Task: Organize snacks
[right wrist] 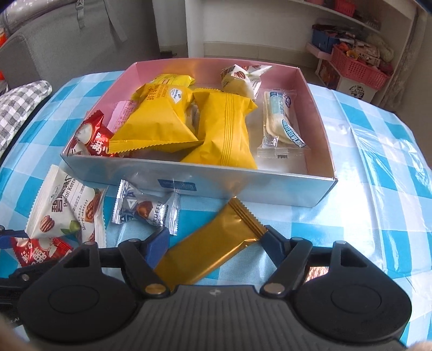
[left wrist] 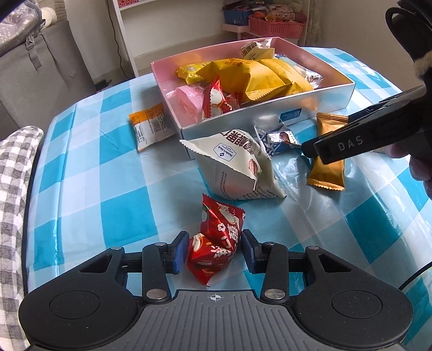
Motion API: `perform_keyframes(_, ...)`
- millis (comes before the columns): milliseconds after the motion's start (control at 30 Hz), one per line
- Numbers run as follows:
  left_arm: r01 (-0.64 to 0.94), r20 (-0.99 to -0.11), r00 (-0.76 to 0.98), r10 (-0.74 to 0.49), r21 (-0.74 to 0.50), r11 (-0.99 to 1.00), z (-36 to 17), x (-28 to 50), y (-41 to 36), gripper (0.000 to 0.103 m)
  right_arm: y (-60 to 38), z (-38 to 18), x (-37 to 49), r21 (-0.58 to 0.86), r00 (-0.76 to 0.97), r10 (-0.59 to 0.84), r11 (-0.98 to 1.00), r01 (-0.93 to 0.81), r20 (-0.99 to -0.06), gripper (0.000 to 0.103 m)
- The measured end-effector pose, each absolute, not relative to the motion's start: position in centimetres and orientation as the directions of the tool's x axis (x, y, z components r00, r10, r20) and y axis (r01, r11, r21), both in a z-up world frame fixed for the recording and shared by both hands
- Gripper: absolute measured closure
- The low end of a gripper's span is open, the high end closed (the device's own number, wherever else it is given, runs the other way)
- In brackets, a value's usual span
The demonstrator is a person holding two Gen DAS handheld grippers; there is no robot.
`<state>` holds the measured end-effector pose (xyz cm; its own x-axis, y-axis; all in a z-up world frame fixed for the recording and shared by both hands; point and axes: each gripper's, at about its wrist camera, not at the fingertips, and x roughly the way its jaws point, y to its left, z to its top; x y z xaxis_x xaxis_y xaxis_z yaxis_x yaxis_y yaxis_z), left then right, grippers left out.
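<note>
A red snack packet point(left wrist: 213, 243) lies on the blue-checked tablecloth point(left wrist: 108, 189), and my left gripper point(left wrist: 215, 251) is shut on it, a blue pad against each side. In the right wrist view a gold bar packet point(right wrist: 213, 251) lies slantwise between the spread pads of my right gripper point(right wrist: 216, 240). That gripper is open, and one corner of the packet rests by the right pad. Behind stands the silver box point(right wrist: 243, 186) with a pink inside, which holds yellow, red, pink and white packets. A white pecan packet point(left wrist: 235, 167) and a silver truffle packet point(left wrist: 275, 139) lie in front of the box.
A small orange-and-white packet point(left wrist: 151, 127) lies left of the box. A grey checked cushion point(left wrist: 16, 189) sits at the table's left edge, with a grey sofa point(left wrist: 54, 67) behind it. White shelves with a pink basket point(left wrist: 275, 25) stand beyond the table.
</note>
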<state>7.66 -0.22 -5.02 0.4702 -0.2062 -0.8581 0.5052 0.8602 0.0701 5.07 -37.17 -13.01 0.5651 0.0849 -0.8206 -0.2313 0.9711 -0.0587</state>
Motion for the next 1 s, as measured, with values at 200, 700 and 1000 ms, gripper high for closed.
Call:
perform_keyframes(200,0.516,-0.862,0.459,-0.213,0.064,0.854,-4.9,7.4,-0.2,0.071,-36.1,-13.0,4.0,-0.146,0.586,0.059,0.944,-0.297,-0.808,0.044)
perform_keyframes(700,0.5,-0.86,0.465,-0.211,0.058,0.864,-4.9,7.1,-0.1,0.072,-36.4,-12.9,1.4,-0.154,0.587,0.145,0.891,-0.428,-0.796,0.07)
perform_keyframes(1000,0.48,-0.857,0.461,-0.231,0.022,0.877,-4.6,7.2,0.0,0.074,-37.8,-11.0,1.5,-0.029,0.596,0.252,0.907,-0.421,-0.762,0.066)
